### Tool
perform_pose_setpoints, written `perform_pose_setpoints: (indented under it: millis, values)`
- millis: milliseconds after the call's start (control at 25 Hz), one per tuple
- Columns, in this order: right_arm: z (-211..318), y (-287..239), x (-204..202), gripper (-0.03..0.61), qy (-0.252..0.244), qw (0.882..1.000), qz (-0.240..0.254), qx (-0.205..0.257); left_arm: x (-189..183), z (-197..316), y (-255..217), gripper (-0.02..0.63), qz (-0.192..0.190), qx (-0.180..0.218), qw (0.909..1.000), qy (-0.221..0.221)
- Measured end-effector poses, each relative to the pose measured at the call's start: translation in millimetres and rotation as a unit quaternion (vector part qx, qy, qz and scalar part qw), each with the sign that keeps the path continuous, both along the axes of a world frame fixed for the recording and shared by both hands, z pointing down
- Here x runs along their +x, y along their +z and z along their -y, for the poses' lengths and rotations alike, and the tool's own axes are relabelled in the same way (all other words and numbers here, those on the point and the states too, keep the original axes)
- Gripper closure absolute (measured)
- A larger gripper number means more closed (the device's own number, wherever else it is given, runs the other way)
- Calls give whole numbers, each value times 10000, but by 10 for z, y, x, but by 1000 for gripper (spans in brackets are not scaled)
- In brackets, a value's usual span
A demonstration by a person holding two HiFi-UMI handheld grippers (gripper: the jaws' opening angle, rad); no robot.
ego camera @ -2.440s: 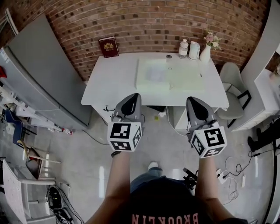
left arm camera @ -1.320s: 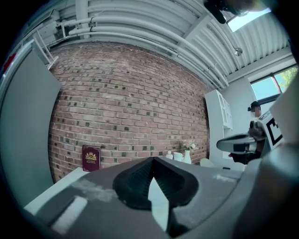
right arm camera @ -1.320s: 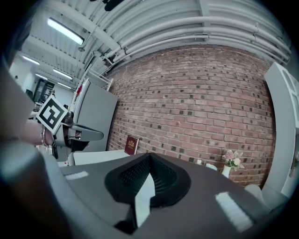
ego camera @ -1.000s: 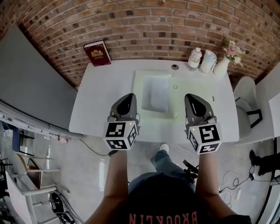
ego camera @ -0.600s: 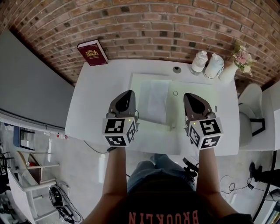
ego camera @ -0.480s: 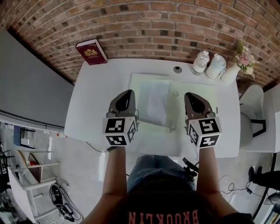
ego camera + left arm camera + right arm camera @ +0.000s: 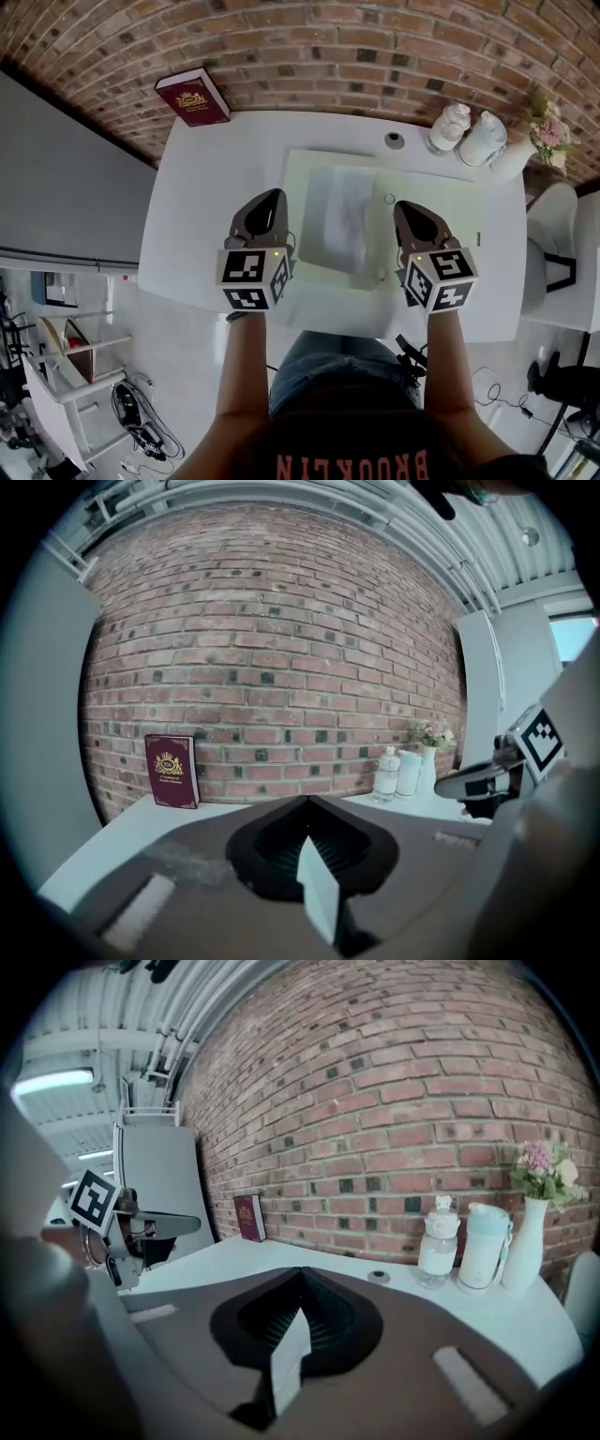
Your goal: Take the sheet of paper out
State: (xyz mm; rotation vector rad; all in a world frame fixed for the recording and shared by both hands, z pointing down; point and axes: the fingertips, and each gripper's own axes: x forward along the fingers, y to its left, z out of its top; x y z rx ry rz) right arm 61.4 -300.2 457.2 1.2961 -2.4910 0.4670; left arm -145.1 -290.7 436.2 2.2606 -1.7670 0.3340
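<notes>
A pale green folder lies open in the middle of the white table. On its left half rests a whitish sheet of paper. My left gripper hovers over the folder's left edge, just left of the sheet, jaws shut and empty. My right gripper hangs over the folder's right half, to the right of the sheet, also shut with nothing held. In the left gripper view the left gripper has its jaws meeting at a point. The right gripper looks the same in its own view.
A dark red book leans on the brick wall at the table's back left. Two bottles and a flower vase stand at the back right, with a small round cap near them. A chair stands right of the table.
The person has stepped up to the table. Both grippers have moved forward and down, from in front of the table to above the folder on either side of the sheet.
</notes>
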Motion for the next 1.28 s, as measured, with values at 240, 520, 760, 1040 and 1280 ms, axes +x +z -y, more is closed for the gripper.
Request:
perform_pose_setpoints:
  millis: [240,520,760,1040,1280]
  values:
    - [89,457,-115,575,153,9963,132,-840,-87,121,179,617,0,-264,9995,150]
    - [77,1062,-211,541,150,9841,-117,-1769,-211,216,436,617,-97,-527,9984,190]
    - [-49,1574,-260,460,65,9616,-213,-2735,-284,301,564,617,-199,-637,9976,178]
    - [-124,1922,-311,459,50,9345,-218,-3552,-355,359,674,617,-303,-741,9967,142]
    - [-110,2009,-339,462,72,9244,-215,-3806,-384,373,752,617,-326,-819,9960,170]
